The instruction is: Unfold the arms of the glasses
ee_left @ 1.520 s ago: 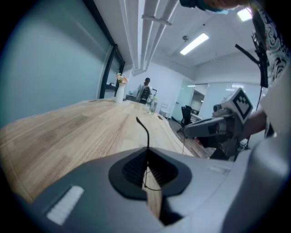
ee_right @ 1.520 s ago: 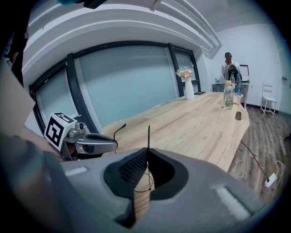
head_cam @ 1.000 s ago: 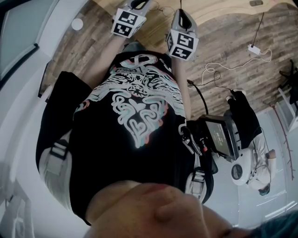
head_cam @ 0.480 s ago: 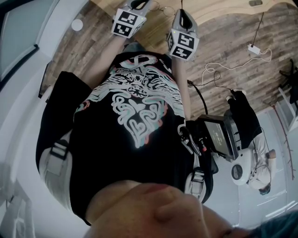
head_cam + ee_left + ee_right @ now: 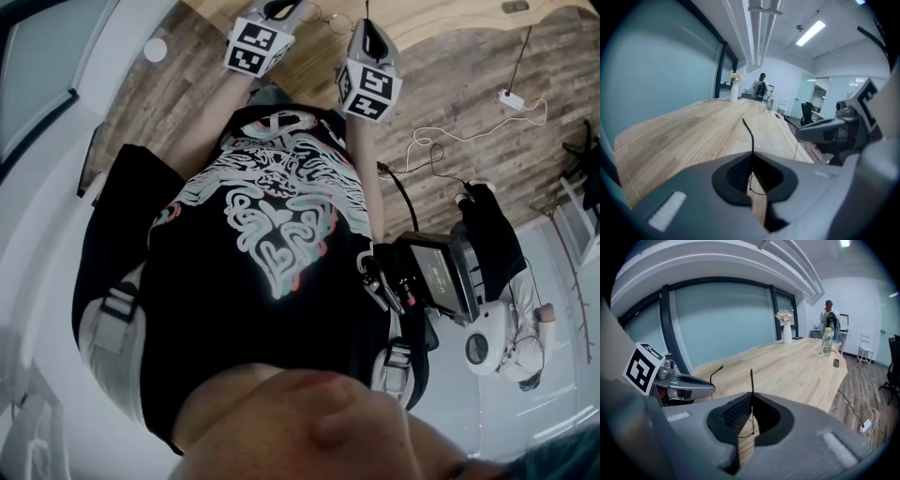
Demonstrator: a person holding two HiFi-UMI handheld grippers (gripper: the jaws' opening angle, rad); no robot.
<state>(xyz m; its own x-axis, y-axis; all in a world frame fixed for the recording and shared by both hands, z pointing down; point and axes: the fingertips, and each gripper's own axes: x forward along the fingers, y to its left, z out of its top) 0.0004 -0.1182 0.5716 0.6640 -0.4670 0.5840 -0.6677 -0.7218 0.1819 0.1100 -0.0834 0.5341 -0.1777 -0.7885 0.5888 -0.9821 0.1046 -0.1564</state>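
Left gripper view: left gripper [image 5: 751,159] clamps one arm of thin black wire-frame glasses [image 5: 751,138], right gripper [image 5: 751,397] the other, over near edge of pale wooden counter [image 5: 689,131]. Light, bendy, fragile, so hold near hinges.

Thin wire-framed glasses [image 5: 324,15], gripped by both slender arms.

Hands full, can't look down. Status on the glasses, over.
Left gripper jaws shut on a glasses arm. Right gripper jaws shut on the other arm. Both over the table, nothing in the way.
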